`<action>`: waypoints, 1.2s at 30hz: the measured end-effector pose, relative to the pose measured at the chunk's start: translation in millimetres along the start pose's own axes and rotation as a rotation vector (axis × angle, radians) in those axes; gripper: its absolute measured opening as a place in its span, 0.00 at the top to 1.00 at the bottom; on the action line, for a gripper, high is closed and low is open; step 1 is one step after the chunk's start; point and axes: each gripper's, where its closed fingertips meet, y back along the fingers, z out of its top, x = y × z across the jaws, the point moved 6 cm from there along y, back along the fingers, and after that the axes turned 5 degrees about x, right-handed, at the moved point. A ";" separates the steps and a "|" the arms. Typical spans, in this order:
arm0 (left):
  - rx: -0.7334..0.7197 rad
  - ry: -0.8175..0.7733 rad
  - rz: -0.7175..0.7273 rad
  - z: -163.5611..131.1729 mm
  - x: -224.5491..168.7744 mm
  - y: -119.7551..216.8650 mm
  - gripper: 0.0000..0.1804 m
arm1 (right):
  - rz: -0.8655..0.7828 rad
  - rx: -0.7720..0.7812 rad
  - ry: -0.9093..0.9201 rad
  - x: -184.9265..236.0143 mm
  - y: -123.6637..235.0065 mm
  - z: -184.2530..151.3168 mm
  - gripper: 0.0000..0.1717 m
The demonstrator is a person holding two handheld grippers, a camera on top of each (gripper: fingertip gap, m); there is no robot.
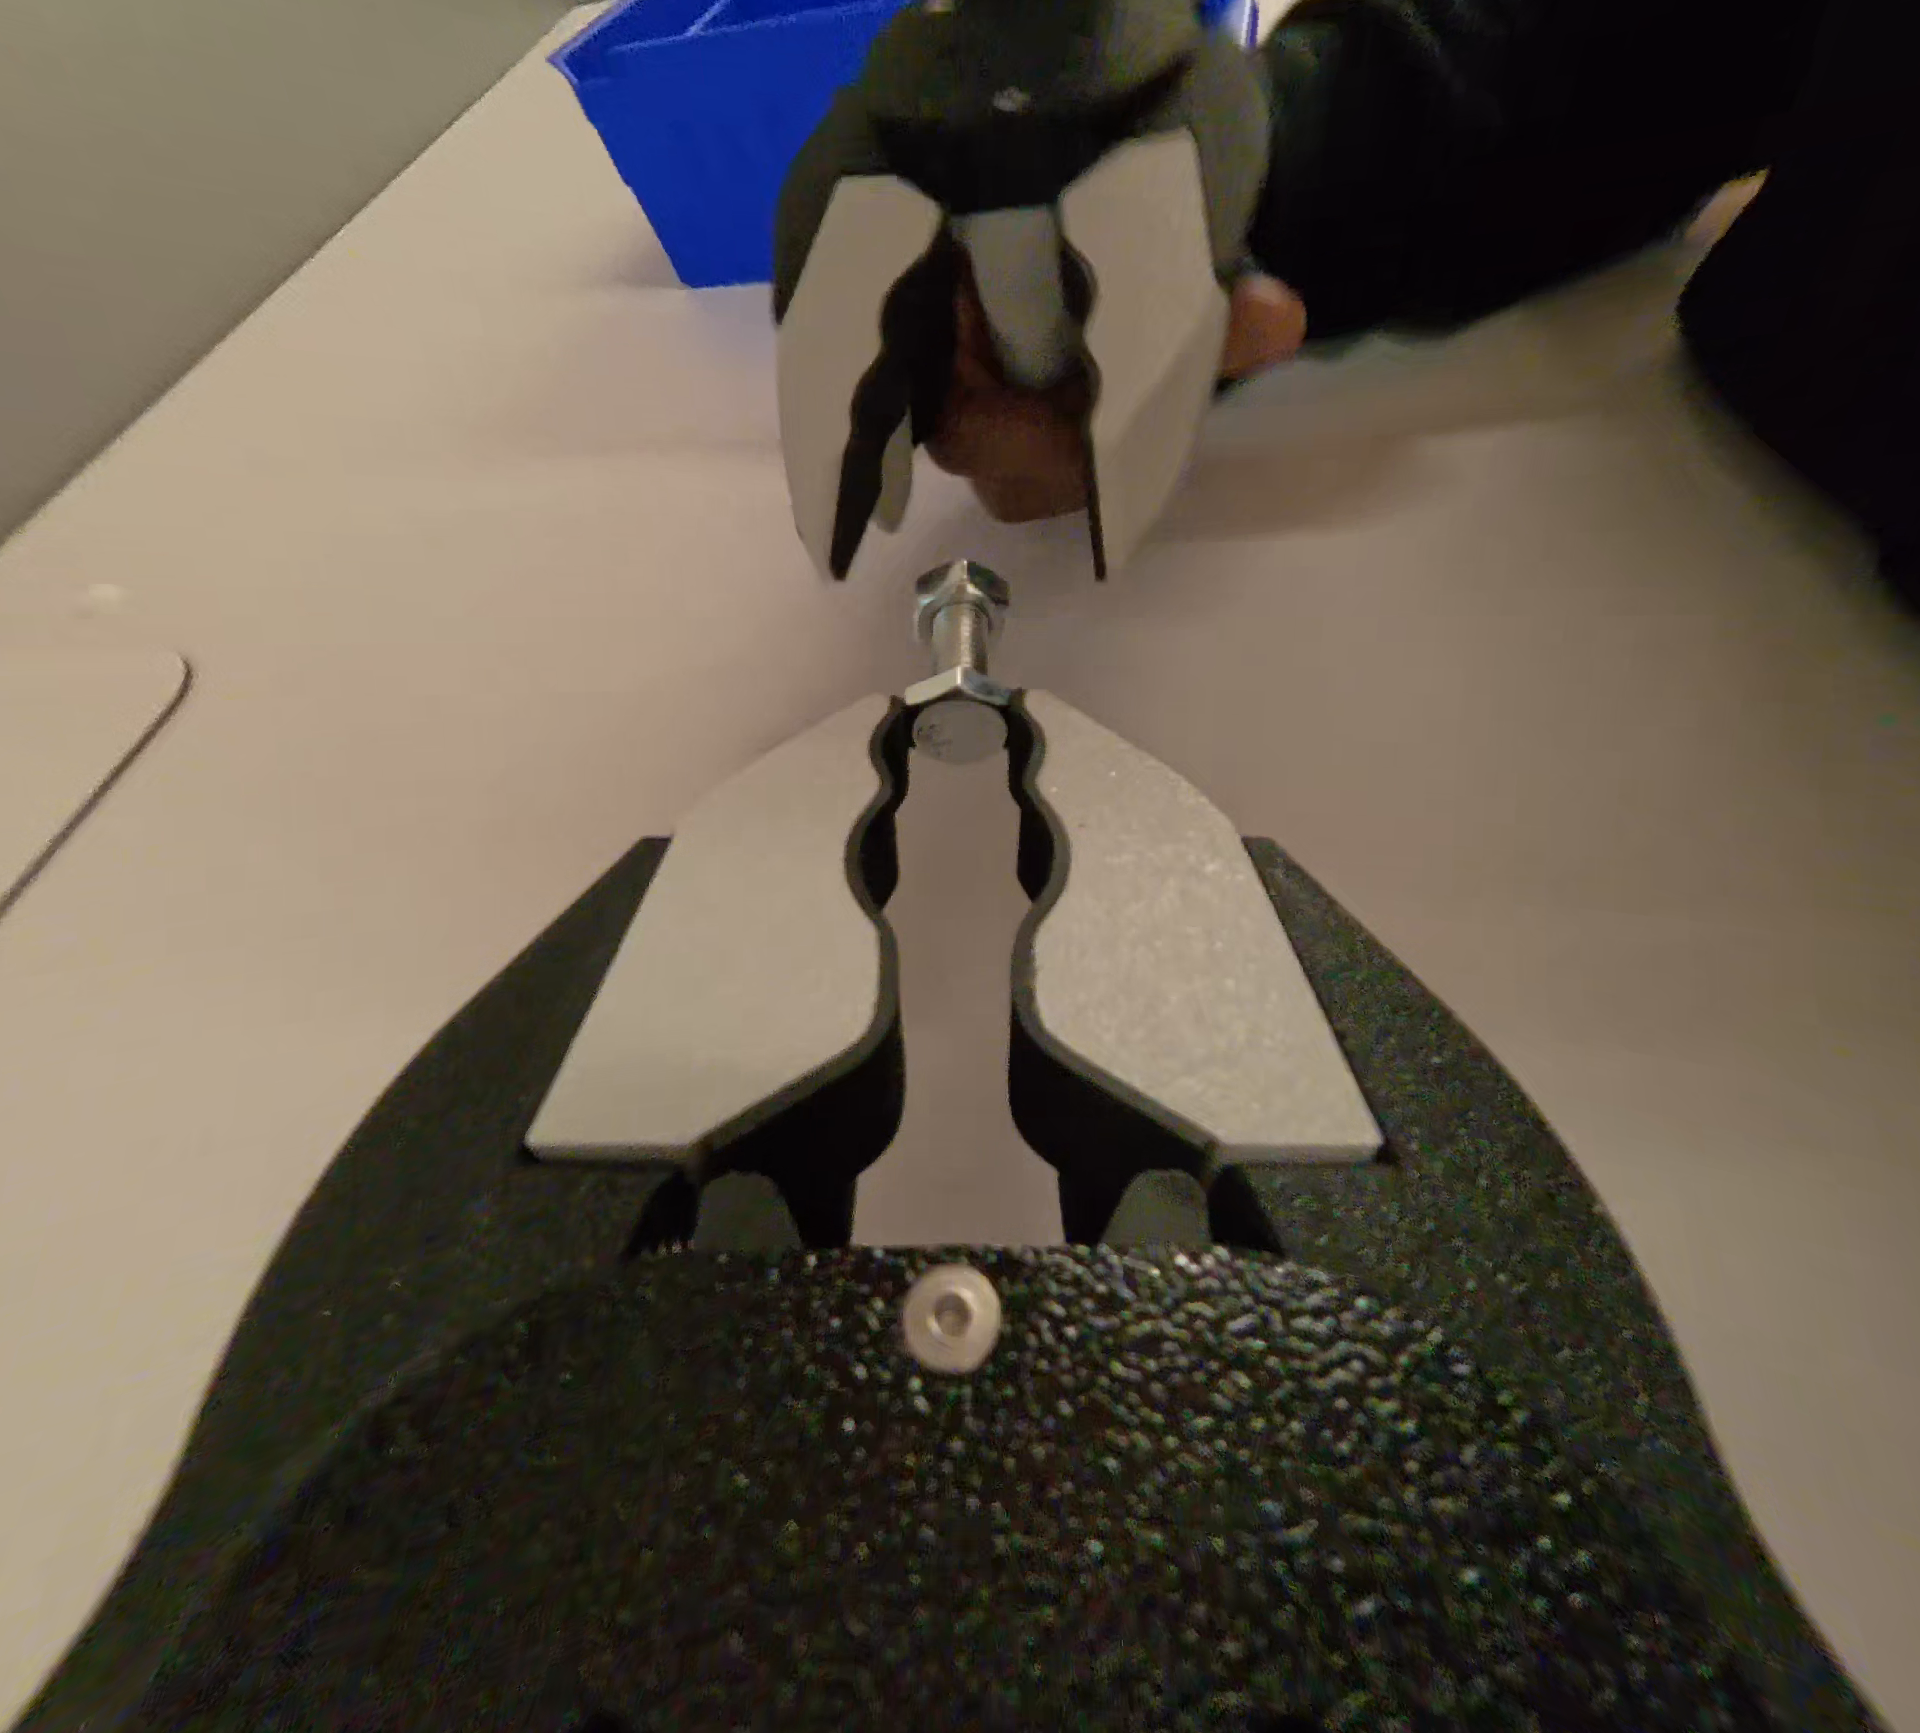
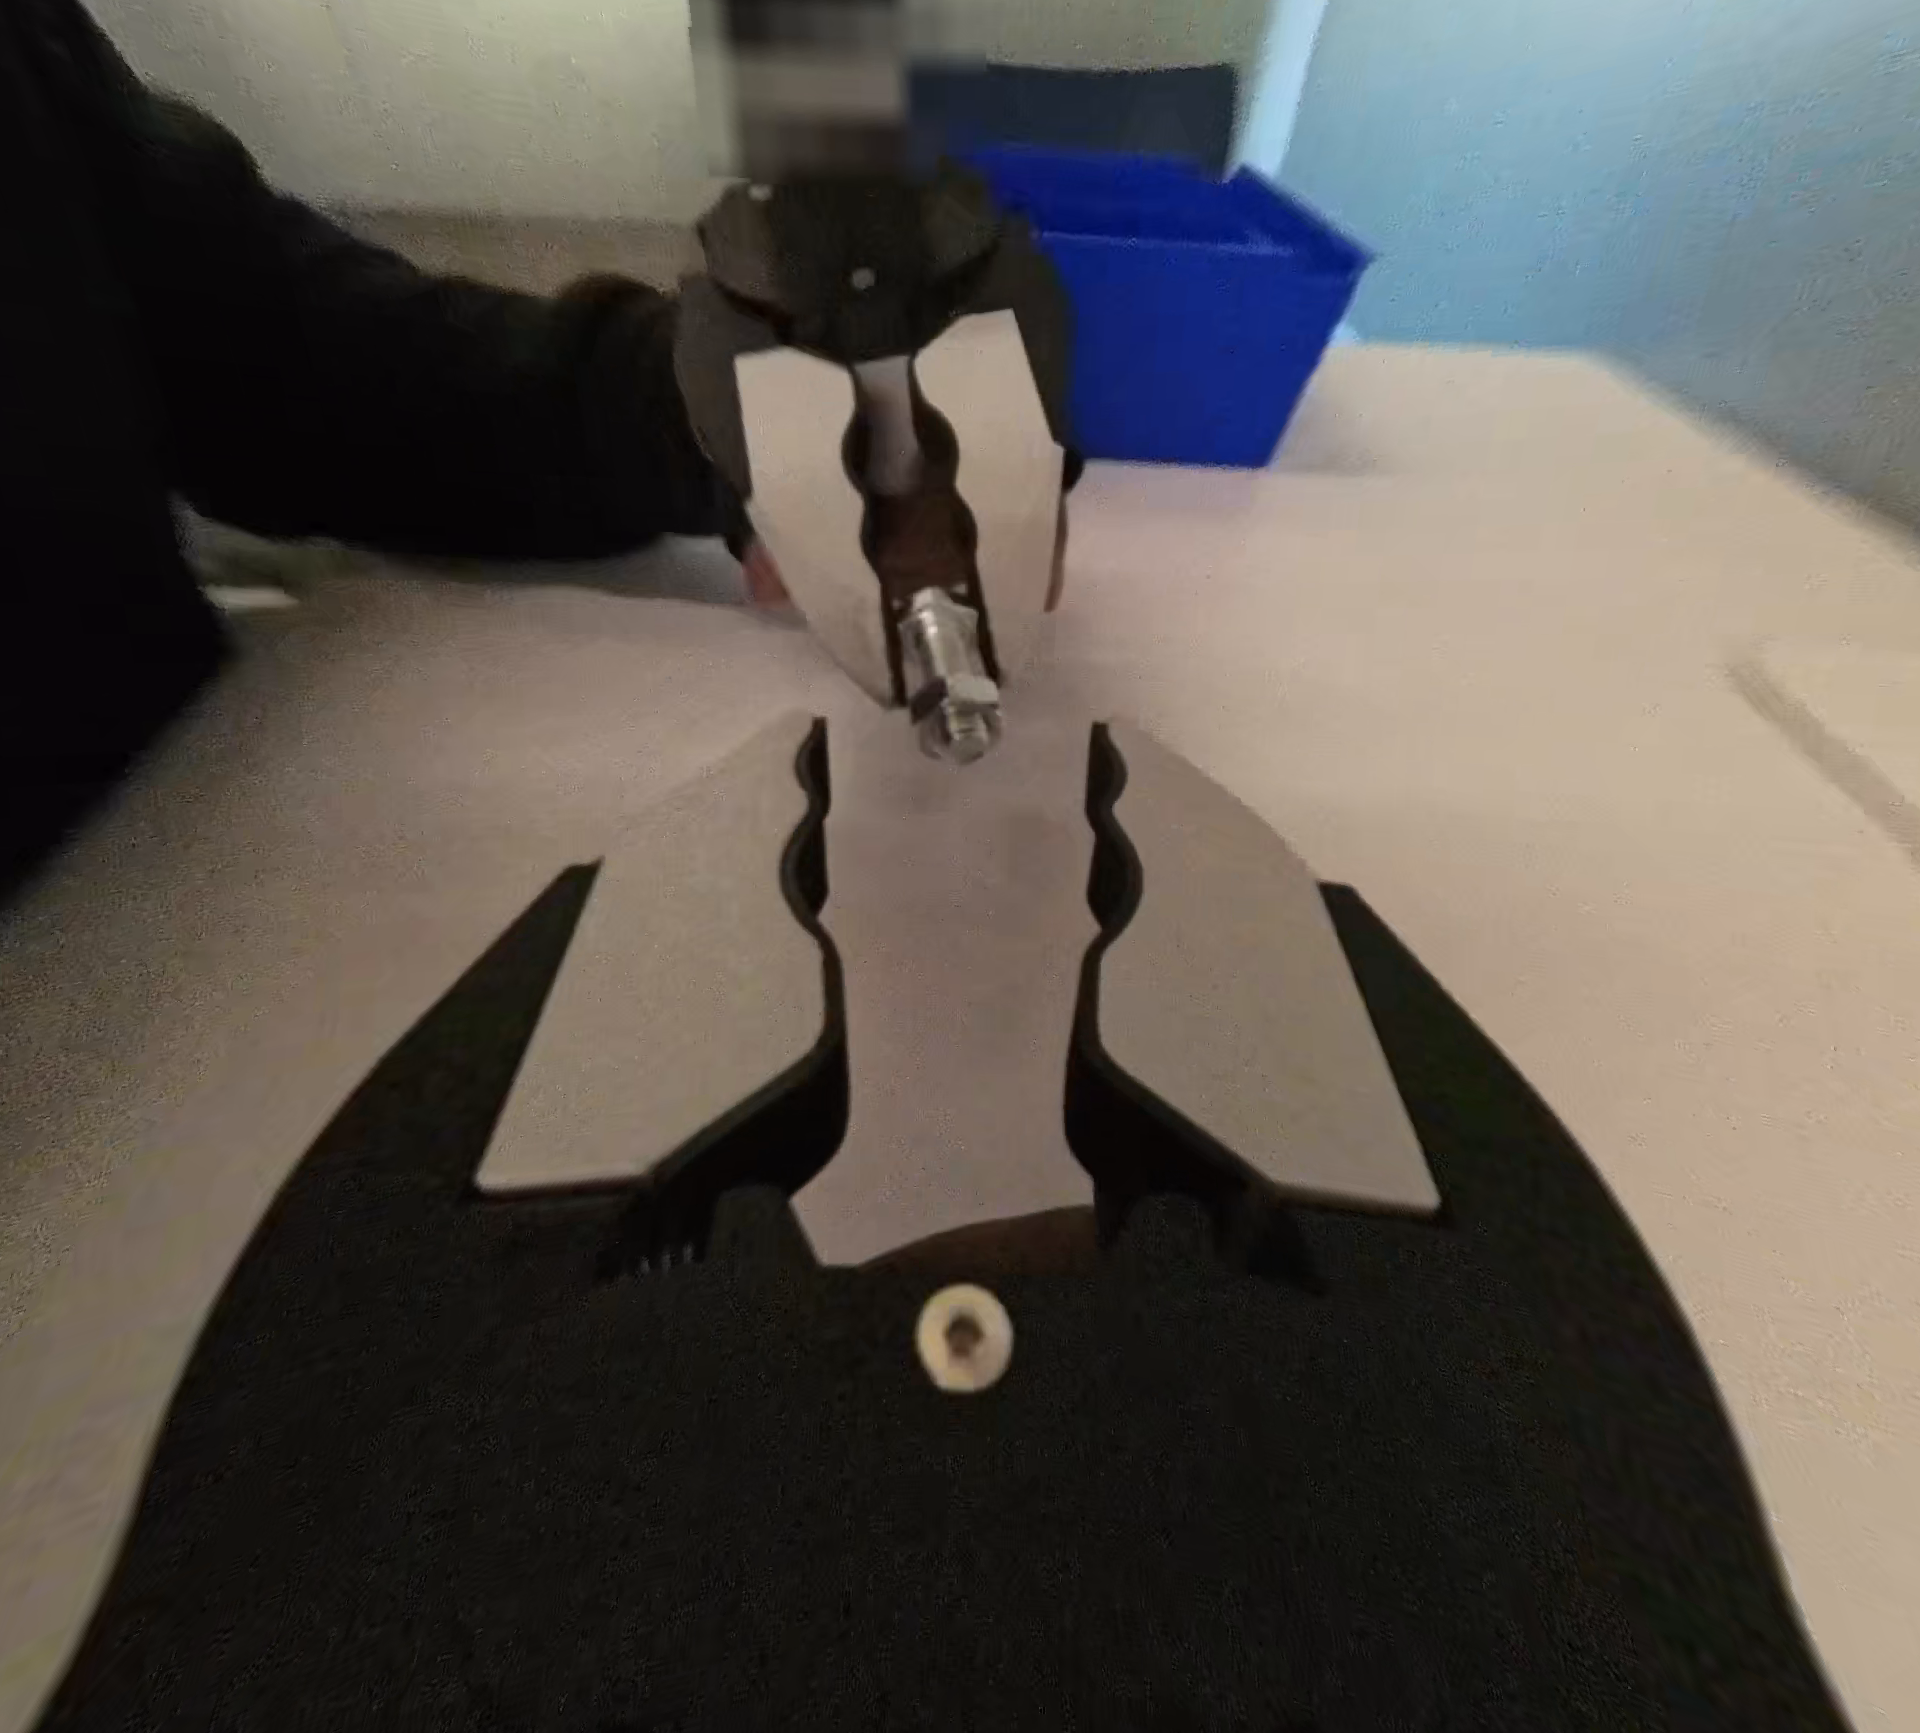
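Pale tabletop (image 1: 312,457) runs toward a blue bin (image 1: 727,125) by the wall. From my left wrist view, my left gripper (image 1: 958,704) pinches the hex head of a steel bolt (image 1: 958,644), shank pointing away so its nut (image 1: 961,587) faces my other tool. My right gripper (image 1: 966,566) hangs spread just beyond the nut, not touching.

From the right wrist view, my right gripper (image 2: 951,733) stands wide, nothing between its fingers; the bolt (image 2: 940,665) juts toward it from the left gripper (image 2: 940,623), the bin (image 2: 1195,312) behind.
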 end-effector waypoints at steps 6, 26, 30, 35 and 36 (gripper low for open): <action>-0.074 0.146 -0.119 3.5 -2.3 0.0 0.90 | -0.250 0.050 0.466 16.4 -7.1 2.5 0.79; -0.160 0.240 -0.152 5.8 3.2 7.5 0.90 | -0.189 -0.062 0.308 5.0 3.8 11.0 0.67; -0.158 0.315 -0.214 3.8 1.3 3.1 0.90 | -0.254 -0.014 0.508 18.8 -6.1 9.1 0.76; -0.086 0.299 -0.223 -2.0 -2.4 -4.3 0.91 | -0.172 0.072 0.363 16.4 -11.4 4.0 0.89; -0.057 0.264 -0.197 -3.3 -2.8 -5.3 0.90 | -0.114 0.091 0.239 13.8 -12.1 3.1 0.89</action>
